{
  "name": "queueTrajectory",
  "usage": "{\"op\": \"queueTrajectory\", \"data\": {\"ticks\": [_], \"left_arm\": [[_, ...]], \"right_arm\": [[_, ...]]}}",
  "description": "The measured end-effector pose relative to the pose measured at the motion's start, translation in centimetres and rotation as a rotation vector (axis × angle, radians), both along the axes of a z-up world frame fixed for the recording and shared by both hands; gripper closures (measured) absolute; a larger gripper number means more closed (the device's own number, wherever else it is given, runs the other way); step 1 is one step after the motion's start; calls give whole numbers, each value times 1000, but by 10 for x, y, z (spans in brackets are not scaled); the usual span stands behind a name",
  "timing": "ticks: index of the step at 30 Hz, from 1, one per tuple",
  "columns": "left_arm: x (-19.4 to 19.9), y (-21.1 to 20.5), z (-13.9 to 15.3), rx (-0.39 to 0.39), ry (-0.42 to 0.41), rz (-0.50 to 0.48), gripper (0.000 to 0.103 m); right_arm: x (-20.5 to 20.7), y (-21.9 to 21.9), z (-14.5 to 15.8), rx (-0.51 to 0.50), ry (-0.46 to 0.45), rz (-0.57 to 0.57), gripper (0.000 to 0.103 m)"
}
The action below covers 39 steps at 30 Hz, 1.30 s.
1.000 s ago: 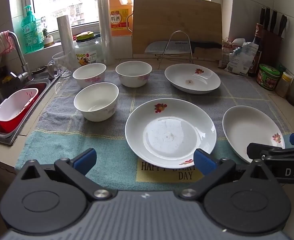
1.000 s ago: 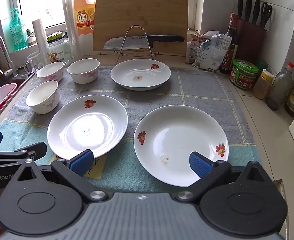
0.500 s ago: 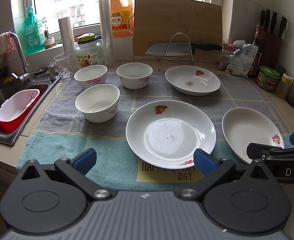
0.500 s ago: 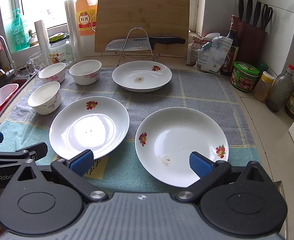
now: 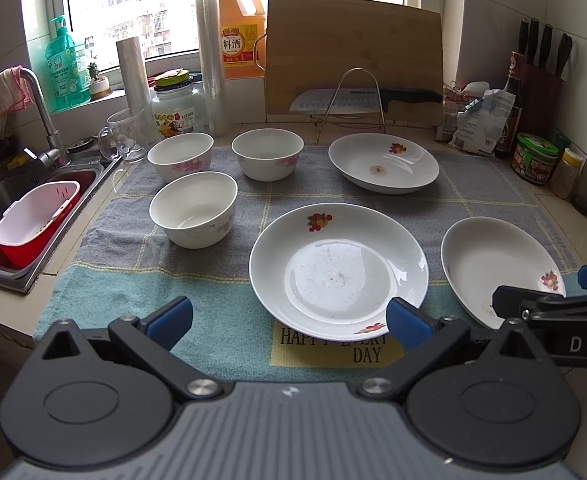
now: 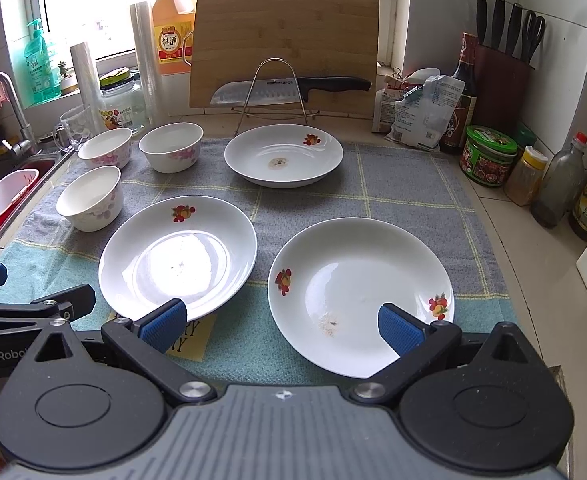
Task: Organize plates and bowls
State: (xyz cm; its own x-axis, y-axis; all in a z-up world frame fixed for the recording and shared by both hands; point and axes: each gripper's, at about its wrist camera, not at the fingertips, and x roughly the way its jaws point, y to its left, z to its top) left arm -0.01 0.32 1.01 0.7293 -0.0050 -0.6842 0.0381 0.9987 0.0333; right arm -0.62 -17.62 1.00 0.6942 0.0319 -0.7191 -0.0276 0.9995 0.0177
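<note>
We see daylight pouring in from the bright window (image 5: 133,12) behind the counter, blown out to near white in the right wrist view. It throws a broad glare patch on the glossy white flower-printed plate (image 5: 338,277) nearest the left camera, and softer sheen on the white porcelain bowls (image 5: 193,209). Shadows fall toward us, faint and soft-edged. Both pictures are sharp in the middle; the fisheye bends straight lines and darkens the corners.
</note>
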Motion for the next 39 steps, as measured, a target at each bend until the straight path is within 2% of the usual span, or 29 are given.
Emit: {"op": "queueTrajectory", "data": {"ticks": [39], "left_arm": [[-4,-5,6,11,-14,5,1]], "right_arm": [[-4,-3,5,-2,-19,18,0]]}}
